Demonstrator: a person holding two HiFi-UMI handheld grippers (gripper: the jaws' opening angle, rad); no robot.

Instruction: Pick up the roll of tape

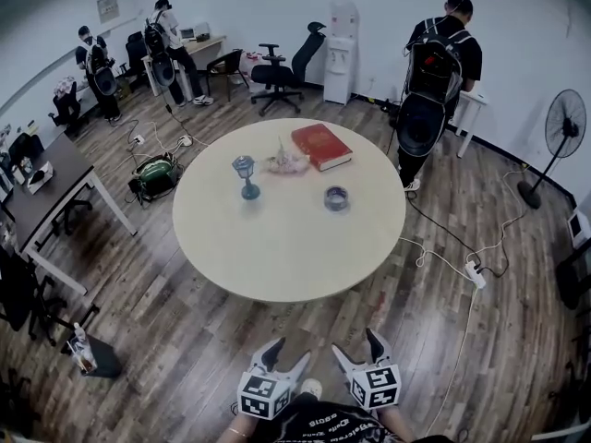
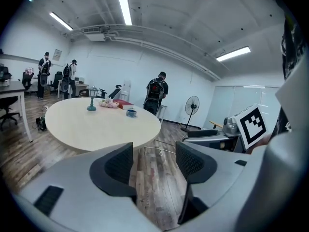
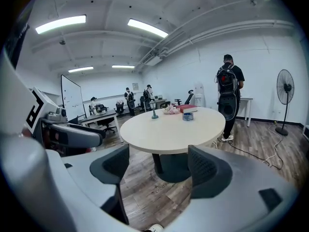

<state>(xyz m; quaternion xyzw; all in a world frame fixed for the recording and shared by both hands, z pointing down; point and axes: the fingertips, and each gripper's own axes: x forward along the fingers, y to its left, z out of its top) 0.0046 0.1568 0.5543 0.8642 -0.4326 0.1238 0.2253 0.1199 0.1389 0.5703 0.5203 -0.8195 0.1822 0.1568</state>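
Tape roll (image 1: 337,197) lies flat on the round desk (image 1: 286,247), hole upward, a little past the desk's middle toward the far edge and slightly toward the right edge. It stands alone on bare surface. A red book (image 1: 321,146) lies beyond it nearer the far edge, apart from it, and a small blue lamp-shaped ornament (image 1: 245,175) stands well to its left.

I hold both tools low, off the desk on the near side, over the wooden floor. The left hand-held gripper (image 1: 288,353) has its jaws spread, and its own view shows only floorboards and the desk's near edge between them. The right hand-held gripper (image 1: 360,347) is likewise spread wide and carries nothing, and its own view looks across the desk top to the roll in the distance.

Neither tool is close; the whole near half of the desk lies between them and the roll. From where I stand the roll sits ahead and a touch right of my centre line, so I judge the right one to have the straighter, slightly shorter reach. Lying flat, the roll is round from above and offers no long side to line up with. I expect to come down from above and close across its rim, or put one jaw into the hole.
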